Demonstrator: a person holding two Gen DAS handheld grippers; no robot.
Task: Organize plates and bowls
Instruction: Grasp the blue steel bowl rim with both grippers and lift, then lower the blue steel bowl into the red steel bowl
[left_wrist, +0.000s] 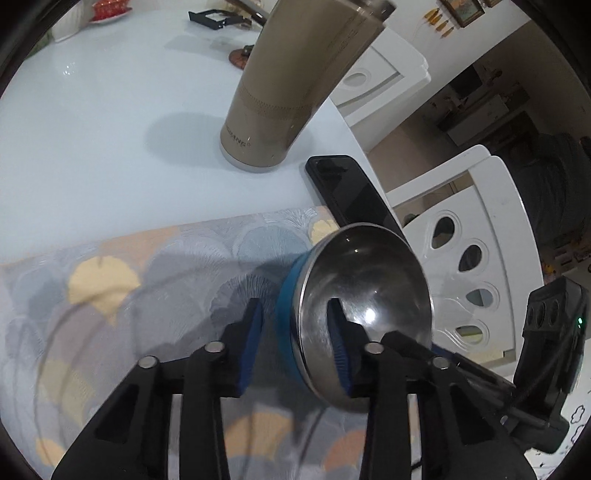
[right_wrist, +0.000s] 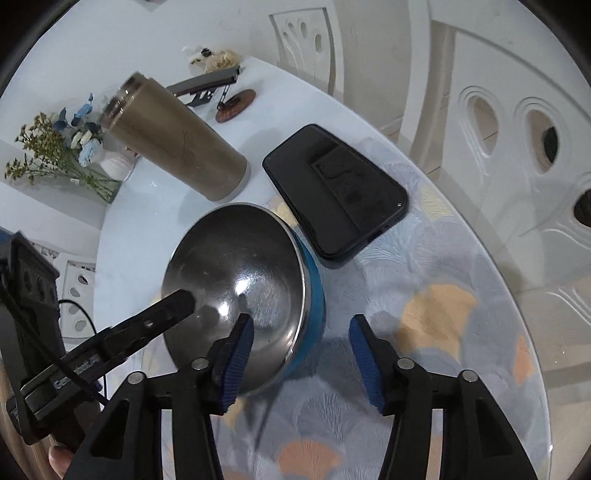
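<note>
A steel bowl (left_wrist: 364, 306) tilts in the closed left claw (left_wrist: 295, 347); the right claw (right_wrist: 301, 362), open and empty, straddles its rim, so sorting looks barely begun.

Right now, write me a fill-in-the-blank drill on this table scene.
1. The steel bowl has a ___ outer wall.
2. One finger of the left gripper reaches ___ the bowl.
3. The right gripper stands open, holding ___.
4. The flat black thing lying beside the bowl is a ___.
Missing words: blue; inside; nothing; phone.
</note>
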